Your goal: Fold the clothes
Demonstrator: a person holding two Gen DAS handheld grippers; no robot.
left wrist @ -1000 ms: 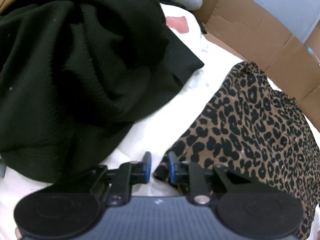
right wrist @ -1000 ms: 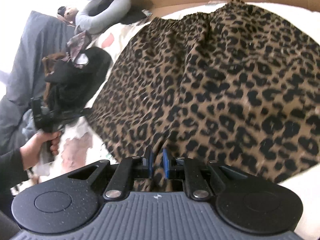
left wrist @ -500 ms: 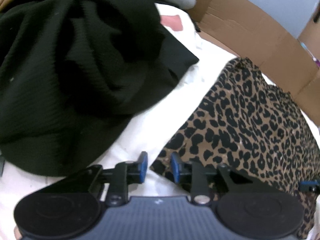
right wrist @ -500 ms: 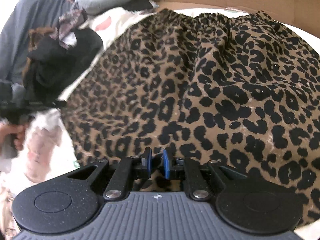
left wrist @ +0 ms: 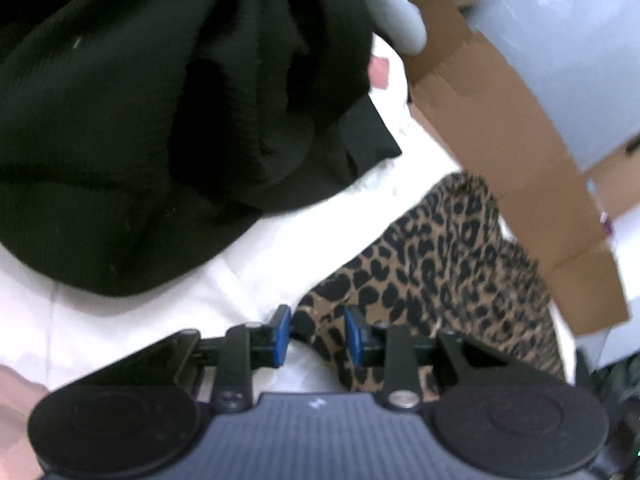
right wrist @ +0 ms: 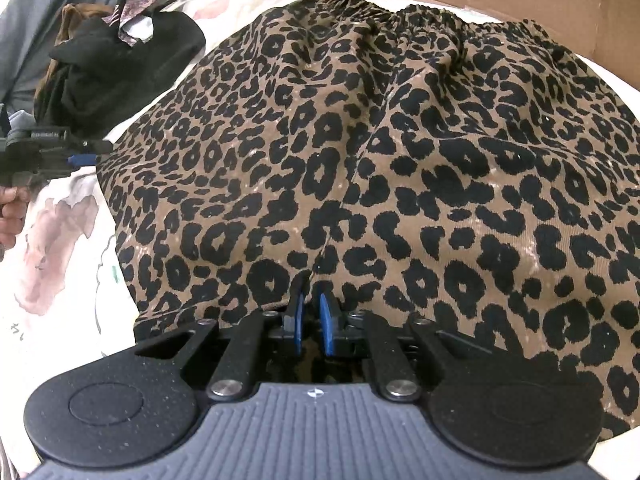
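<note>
A leopard-print skirt (right wrist: pixel 380 152) lies spread on the white sheet, elastic waistband at the far side. My right gripper (right wrist: pixel 311 312) is shut on the skirt's near hem. My left gripper (left wrist: pixel 316 334) is open, its blue pads either side of the skirt's (left wrist: pixel 440 280) left hem corner, not clamped. The left gripper (right wrist: pixel 86 159) also shows at the left edge of the right wrist view, at the skirt's side edge.
A heap of black knit clothing (left wrist: pixel 160 120) lies left of the skirt; it also shows in the right wrist view (right wrist: pixel 120 68). A cardboard wall (left wrist: pixel 500 140) runs behind the skirt. The white floral sheet (right wrist: pixel 60 240) lies underneath. A grey sleeve (left wrist: pixel 396 20) lies at the back.
My left gripper has opened wider at the skirt's hem corner and swung right. My right gripper stays shut on the hem; the skirt now lies flatter and more spread.
</note>
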